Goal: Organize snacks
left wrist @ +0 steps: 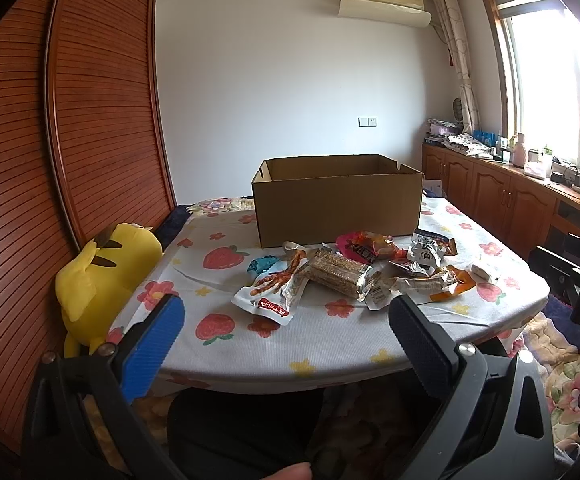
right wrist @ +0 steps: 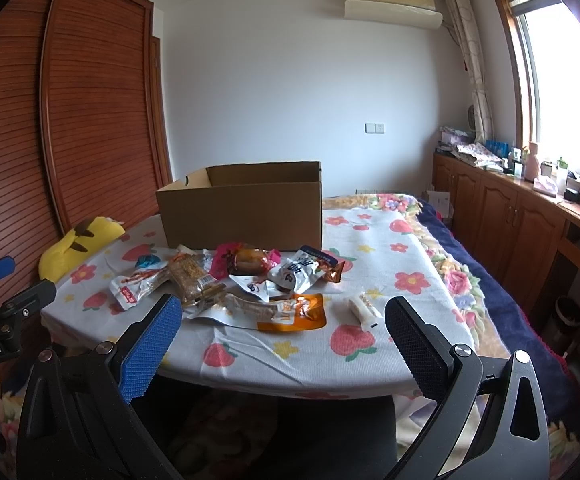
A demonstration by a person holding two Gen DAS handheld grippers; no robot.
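An open brown cardboard box (left wrist: 338,204) (right wrist: 241,210) stands at the far side of the flower-print table (left wrist: 249,344) (right wrist: 310,356). In front of it lies a pile of several snack packets: a chicken-feet pack (left wrist: 269,292) (right wrist: 137,282), a clear cereal-bar pack (left wrist: 338,276) (right wrist: 187,278), a pink packet (left wrist: 366,248) (right wrist: 245,260), a white packet (left wrist: 430,250) (right wrist: 302,270), an orange pouch (right wrist: 294,314) and a small white bar (right wrist: 364,308). My left gripper (left wrist: 285,308) and right gripper (right wrist: 283,310) hover open, empty, above the near table edge, short of the snacks.
A yellow plush toy (left wrist: 105,276) (right wrist: 79,244) leans at the table's left edge beside a slatted wooden wardrobe (left wrist: 101,100). Wooden cabinets (right wrist: 502,220) with clutter run under the window at right. A floral bedspread (right wrist: 462,280) lies right of the table.
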